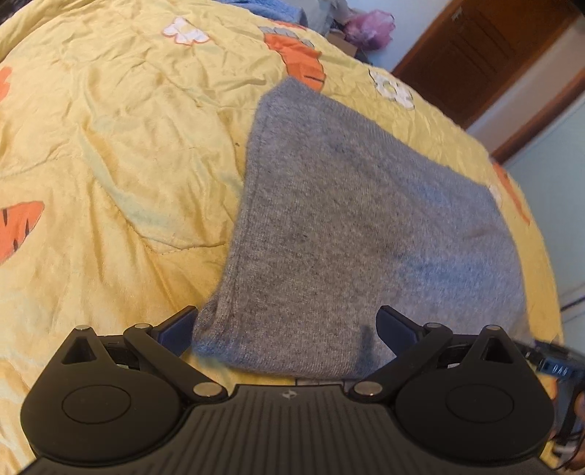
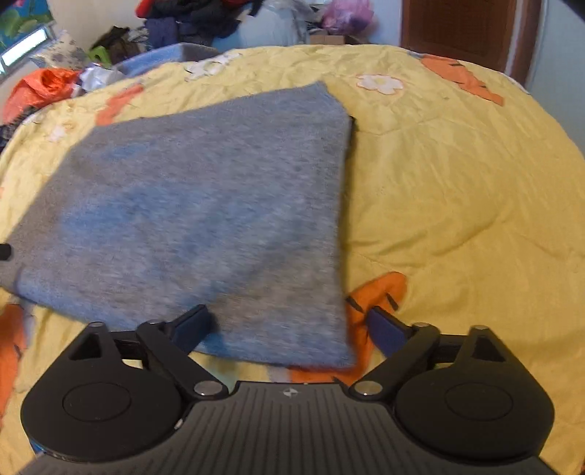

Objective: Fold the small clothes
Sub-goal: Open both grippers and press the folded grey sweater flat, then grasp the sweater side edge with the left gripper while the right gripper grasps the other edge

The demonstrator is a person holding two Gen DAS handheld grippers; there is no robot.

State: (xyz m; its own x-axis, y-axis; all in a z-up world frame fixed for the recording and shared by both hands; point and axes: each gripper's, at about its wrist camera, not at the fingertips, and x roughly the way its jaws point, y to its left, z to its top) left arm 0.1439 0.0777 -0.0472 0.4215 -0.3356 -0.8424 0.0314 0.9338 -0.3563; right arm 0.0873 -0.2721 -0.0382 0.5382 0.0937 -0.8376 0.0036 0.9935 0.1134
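Observation:
A grey knit garment [image 1: 365, 219] lies folded flat on a yellow quilt [image 1: 109, 146] printed with carrots and flowers. My left gripper [image 1: 287, 325] stands open over the garment's near left corner. The cloth lies between its dark blue pads [image 1: 179, 325], which do not press on it. In the right wrist view the same garment [image 2: 204, 204] spreads to the left. My right gripper [image 2: 289, 327] is open over its near right corner, one pad [image 2: 192, 325] above the cloth and the other over the quilt [image 2: 457, 201].
Beyond the bed's far edge are a heap of dark clothes [image 2: 190, 22], a purple bag [image 2: 347, 14], an orange bag [image 2: 40, 87] and a brown door [image 2: 460, 29]. A blue cloth [image 2: 161, 56] lies at the quilt's far side. Bare quilt stretches left and right of the garment.

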